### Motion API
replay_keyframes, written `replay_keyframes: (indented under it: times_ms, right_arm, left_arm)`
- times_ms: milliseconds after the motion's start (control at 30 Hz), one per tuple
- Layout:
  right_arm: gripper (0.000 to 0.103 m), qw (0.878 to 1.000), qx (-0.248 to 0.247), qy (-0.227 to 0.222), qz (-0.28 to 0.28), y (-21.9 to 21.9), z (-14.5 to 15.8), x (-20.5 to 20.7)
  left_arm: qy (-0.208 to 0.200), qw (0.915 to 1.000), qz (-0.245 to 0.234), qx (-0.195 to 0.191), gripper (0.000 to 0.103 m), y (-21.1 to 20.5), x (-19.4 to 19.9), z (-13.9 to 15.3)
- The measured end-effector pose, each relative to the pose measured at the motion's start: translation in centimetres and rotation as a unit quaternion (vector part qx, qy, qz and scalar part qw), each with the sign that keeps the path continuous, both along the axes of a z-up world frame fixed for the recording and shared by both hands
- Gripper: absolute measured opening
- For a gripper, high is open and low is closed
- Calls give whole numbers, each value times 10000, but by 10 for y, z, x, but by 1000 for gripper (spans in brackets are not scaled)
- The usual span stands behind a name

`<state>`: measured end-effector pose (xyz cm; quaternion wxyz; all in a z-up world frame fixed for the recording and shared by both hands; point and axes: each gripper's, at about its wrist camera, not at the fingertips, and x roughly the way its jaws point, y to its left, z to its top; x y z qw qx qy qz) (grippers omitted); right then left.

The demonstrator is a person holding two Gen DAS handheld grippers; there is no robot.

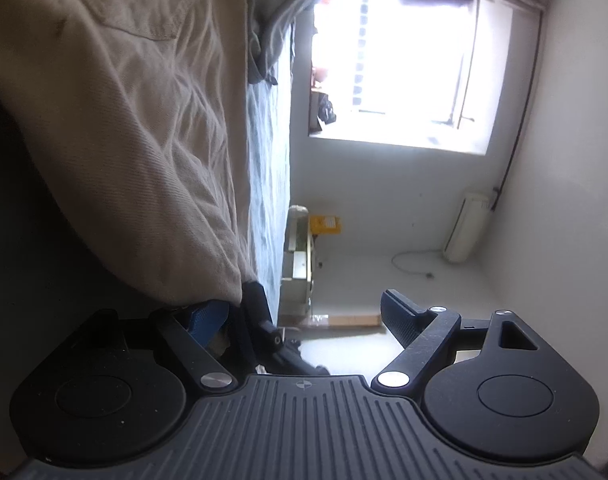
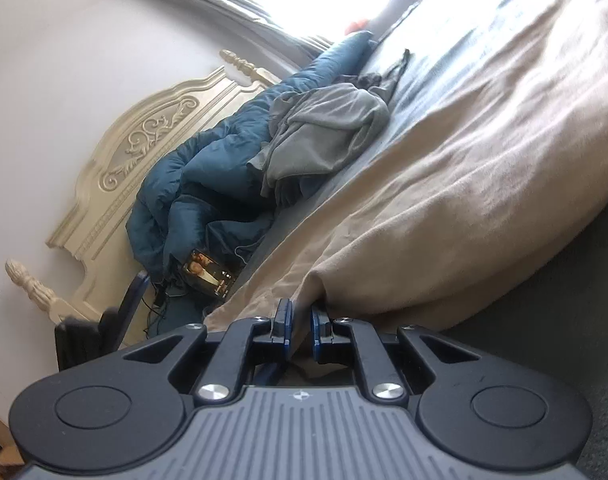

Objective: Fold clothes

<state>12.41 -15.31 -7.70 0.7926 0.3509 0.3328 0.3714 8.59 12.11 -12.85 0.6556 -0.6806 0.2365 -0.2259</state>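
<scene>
A beige pair of trousers (image 1: 135, 128) lies spread on the bed, with a back pocket showing at the top. My left gripper (image 1: 304, 312) is open at the garment's lower edge; its left finger (image 1: 207, 316) is partly under the cloth, its right finger (image 1: 400, 320) is free in the air. In the right wrist view the same beige cloth (image 2: 464, 184) covers the bed. My right gripper (image 2: 301, 328) is shut on a fold of its hem, which passes between the blue pads (image 2: 318, 328).
A grey garment (image 2: 324, 136) and a blue duvet (image 2: 207, 184) are heaped by the cream headboard (image 2: 115, 168). A phone (image 2: 209, 274) with cables lies beside them. The blue bedsheet (image 1: 267, 184) runs toward a bright window (image 1: 404, 52). The left gripper shows in the right wrist view (image 2: 103, 328).
</scene>
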Motion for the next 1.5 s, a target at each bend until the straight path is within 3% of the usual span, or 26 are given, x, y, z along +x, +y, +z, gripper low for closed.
replay_keyframes:
  times_ms: [67,167,233,300,633,867,933,1067,1167,1267,1367,1500]
  right_arm:
    - [11,9999,54,89,-20,-2,-1,1]
    - [15,9962,524,679,-130,-19,-9,7]
    - [23,9892,926,1115,-206,-33,-15,11]
    - [39,9848,1027,1390,-188,-38,-16,14]
    - [43,9562,1298,2623,-8,-53,-17,26]
    - [42,9425,1137,3128,-294,-46,-27,42]
    - [39,9401,1167,3169,-471,-49,-30,43]
    - [23,9405,1196,3124,-593,-50,-36,42]
    - [22,9373,1201,3217,-593,-52,-40,41]
    - [27,9376,1186,3213,-591,-59,-37,37]
    - [47,9384,1109,3203,-679,-68,-28,32]
    - [47,9448,887,3101,-581,-77,-9,22]
  left_arm:
    - [36,10000,34,-4,80,0,1,-1]
    - [16,10000,38,13,79,0,1,0]
    - [0,10000,34,22,79,0,1,1]
    - [-5,10000,28,13,79,0,0,1]
    - [-21,10000,-26,10,79,1,-4,0]
    - [-22,9999,-78,86,79,2,-10,-1]
    - [-23,9999,-79,74,79,3,-11,-1]
    - [-6,9999,-85,76,79,3,-10,-1]
    - [17,9999,-91,71,79,2,-10,-1]
    - [6,9999,-103,78,79,3,-9,-1]
    - [6,9999,-110,53,79,3,-8,-2]
    - [0,9999,-126,37,79,3,-7,-2]
